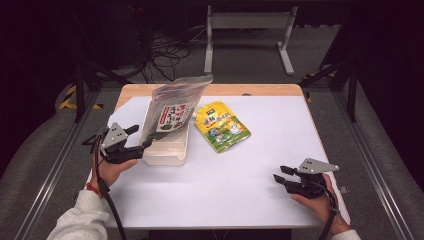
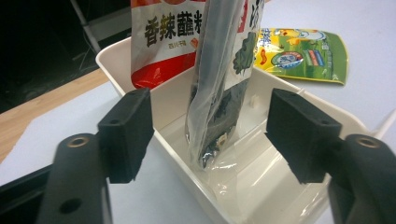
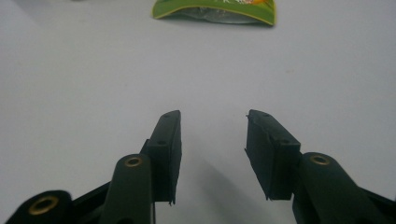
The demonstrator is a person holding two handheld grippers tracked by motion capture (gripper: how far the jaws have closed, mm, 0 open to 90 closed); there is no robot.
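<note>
Fingers (image 2: pixel 126 135) of the left gripper (image 1: pixel 131 142) are seen standing apart, 1 on each side of a clear bag (image 2: pixel 219 107) with dark content, and neither pad is pressed on it; a gap is visible on both sides. Nothing is held by this gripper. The clear bag is found upright and a little tilted inside a white tray (image 2: pixel 187 191), with its lower end resting on the tray floor. Just behind it in the same tray, a red and white packet (image 2: pixel 163 42) is leaned against the far wall. In the high view, the white tray (image 1: pixel 167 159) is placed at the left part of the desk (image 1: pixel 250 190), and the 2 bags rise out of it toward the far side. The left gripper is kept by a hand (image 1: pixel 112 170) just beside the near left corner of the tray.

Fingers (image 3: pixel 170 149) of the right gripper (image 1: pixel 282 174) are also separated, about half open, and only the bare white desk surface is seen between them. Nothing is touched or gripped by them. This gripper is held low at the near right part of the desk, well apart from the tray.

A yellow and green pouch (image 1: pixel 221 126) is laid flat on the desk, just beside the right side of the tray, not touching any gripper.
</note>
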